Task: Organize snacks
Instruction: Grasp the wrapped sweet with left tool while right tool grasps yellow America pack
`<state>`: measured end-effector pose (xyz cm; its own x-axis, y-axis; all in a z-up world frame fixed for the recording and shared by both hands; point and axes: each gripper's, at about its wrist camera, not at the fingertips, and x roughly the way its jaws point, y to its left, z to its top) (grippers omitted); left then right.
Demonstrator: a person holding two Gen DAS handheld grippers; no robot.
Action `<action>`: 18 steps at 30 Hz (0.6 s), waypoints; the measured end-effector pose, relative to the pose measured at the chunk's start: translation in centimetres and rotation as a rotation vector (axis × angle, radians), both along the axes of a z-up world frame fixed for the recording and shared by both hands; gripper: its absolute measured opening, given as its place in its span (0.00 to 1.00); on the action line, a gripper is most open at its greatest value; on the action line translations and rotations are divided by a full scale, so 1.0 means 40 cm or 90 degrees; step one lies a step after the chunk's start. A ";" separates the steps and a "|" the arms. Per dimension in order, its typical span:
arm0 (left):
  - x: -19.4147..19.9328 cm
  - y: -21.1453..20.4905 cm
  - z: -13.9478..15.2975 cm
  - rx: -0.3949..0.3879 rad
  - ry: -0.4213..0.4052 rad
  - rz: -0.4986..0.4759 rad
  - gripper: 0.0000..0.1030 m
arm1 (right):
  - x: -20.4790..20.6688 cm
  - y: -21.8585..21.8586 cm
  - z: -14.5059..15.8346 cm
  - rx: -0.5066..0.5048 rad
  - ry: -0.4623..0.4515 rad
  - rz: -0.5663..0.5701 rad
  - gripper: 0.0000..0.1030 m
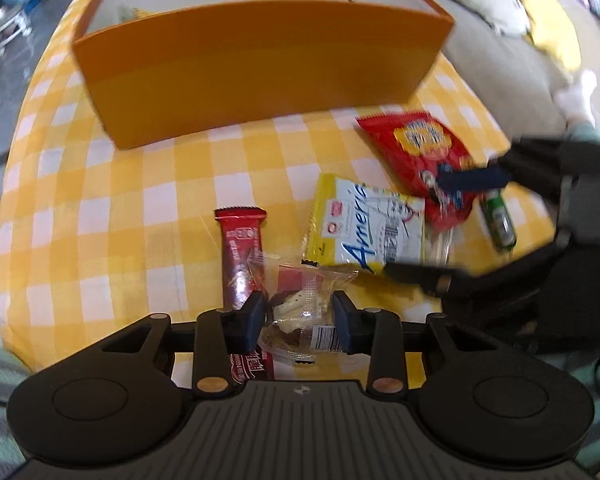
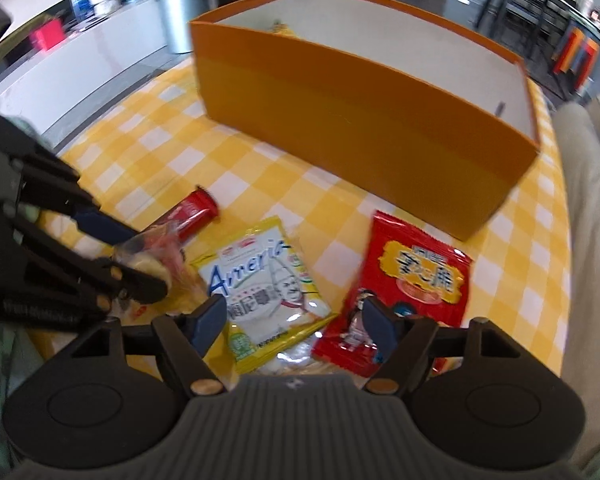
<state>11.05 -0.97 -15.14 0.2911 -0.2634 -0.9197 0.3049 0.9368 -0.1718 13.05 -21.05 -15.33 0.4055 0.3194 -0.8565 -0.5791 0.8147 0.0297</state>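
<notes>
My left gripper (image 1: 300,312) is shut on a clear-wrapped snack (image 1: 300,316), held just above a red bar (image 1: 240,264); it also shows in the right wrist view (image 2: 140,258) at the left. My right gripper (image 2: 294,320) is open over a yellow-white packet (image 2: 260,280) and a red packet (image 2: 412,280); it also shows in the left wrist view (image 1: 456,224). Both packets lie on the checked cloth, the yellow-white packet (image 1: 364,224) left of the red packet (image 1: 420,152). An orange box (image 1: 260,72) stands behind them, with something yellow inside (image 2: 282,28).
A green tube (image 1: 500,220) lies right of the red packet. The yellow checked cloth (image 1: 100,200) covers the table. A beige sofa (image 1: 500,40) is at the right. A metal bin (image 2: 180,8) and a white counter (image 2: 80,64) stand beyond the table.
</notes>
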 end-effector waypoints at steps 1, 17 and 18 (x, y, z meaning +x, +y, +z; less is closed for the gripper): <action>0.001 0.007 0.008 -0.011 -0.005 0.007 0.40 | -0.003 0.007 -0.003 -0.002 -0.002 0.017 0.73; 0.005 0.023 0.012 -0.024 -0.008 0.022 0.40 | 0.023 0.066 -0.062 -0.037 -0.012 0.072 0.64; 0.006 0.023 0.012 -0.024 -0.008 0.023 0.40 | 0.023 0.066 -0.061 -0.037 -0.012 0.071 0.62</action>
<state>11.30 -0.04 -14.68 0.3121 -0.2873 -0.9055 0.2734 0.9400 -0.2041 13.98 -18.42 -17.77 0.3869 0.3139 -0.8671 -0.6660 0.7455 -0.0272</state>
